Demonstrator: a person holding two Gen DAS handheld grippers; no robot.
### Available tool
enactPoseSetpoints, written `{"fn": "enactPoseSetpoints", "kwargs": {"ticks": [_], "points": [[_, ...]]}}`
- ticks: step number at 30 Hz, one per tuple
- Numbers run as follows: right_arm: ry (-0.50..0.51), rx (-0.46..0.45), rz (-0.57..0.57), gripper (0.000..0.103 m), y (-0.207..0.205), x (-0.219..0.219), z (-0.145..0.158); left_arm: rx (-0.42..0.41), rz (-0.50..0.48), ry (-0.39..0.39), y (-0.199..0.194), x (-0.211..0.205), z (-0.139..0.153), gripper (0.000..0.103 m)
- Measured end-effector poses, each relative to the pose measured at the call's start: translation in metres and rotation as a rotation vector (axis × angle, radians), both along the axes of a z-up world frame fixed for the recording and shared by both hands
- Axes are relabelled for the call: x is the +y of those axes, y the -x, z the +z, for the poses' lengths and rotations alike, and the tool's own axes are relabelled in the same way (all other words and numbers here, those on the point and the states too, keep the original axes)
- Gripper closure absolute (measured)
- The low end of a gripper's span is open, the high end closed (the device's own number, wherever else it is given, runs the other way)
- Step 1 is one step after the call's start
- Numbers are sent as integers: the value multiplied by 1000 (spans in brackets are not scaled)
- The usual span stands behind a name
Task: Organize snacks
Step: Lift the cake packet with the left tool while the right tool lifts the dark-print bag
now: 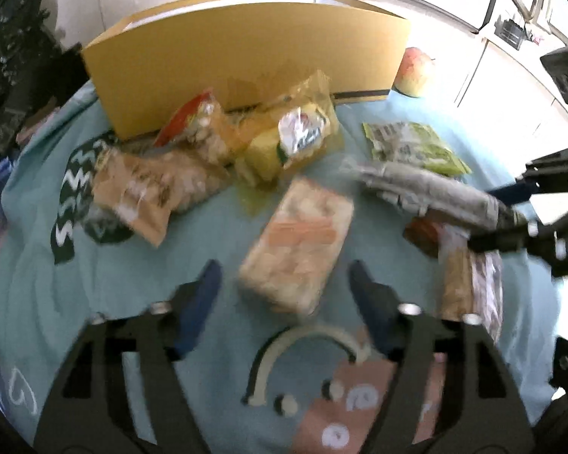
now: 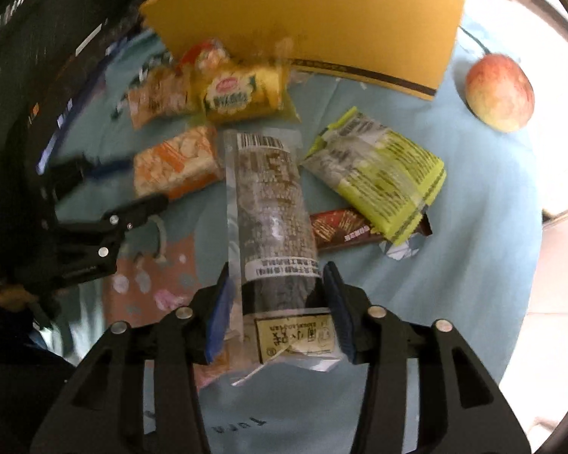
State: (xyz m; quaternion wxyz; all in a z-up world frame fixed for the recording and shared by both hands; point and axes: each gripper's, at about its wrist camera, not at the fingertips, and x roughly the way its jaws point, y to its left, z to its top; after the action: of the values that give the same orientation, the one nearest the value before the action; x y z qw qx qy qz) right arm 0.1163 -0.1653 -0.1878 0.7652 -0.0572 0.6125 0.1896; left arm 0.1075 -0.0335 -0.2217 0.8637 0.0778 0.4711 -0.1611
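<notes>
We are tidying the snacks on the blue cloth (image 2: pixel 454 283) and the yellow box (image 2: pixel 303 26) at the back looks like the place they should go. Our right gripper (image 2: pixel 278 314) has its two blue pads pressed on the sides of the long dark snack pack (image 2: pixel 270 204), so that one is caught. Our left gripper (image 1: pixel 284 299) has its fingers wide apart with nothing in them, and the orange cracker pack (image 1: pixel 299 242) lies just in front, between the tips. The green pack (image 2: pixel 378 170), the chocolate bar (image 2: pixel 337 229) and the apple (image 2: pixel 500 92) wait near by. Next, we think the right one must lift its pack over to the box, and the left one must slide in and pinch the cracker pack
</notes>
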Motion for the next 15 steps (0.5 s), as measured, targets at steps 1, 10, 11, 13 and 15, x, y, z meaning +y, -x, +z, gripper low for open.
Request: {"fn": "enactPoseSetpoints", "kwargs": {"ticks": [1,10,11,13,15], "points": [[9,-8,6,53,-1,4,0,2,-5,-16,-6,-6,-2,27],[-8,-15,-38,63,-12,6,-2,51,-78,-45,-13,-16,-6,57],[-43,-14,-59,64,-11,1,2,45,-68,-27,-10,-12,-3,57],[-116,-13,-95,67,-8,-9,13,23,-40,18,-2,0,10,57],[-163,-13,-113,67,-6,-16,22,-9,-17,51,6,9,25,57]]}}
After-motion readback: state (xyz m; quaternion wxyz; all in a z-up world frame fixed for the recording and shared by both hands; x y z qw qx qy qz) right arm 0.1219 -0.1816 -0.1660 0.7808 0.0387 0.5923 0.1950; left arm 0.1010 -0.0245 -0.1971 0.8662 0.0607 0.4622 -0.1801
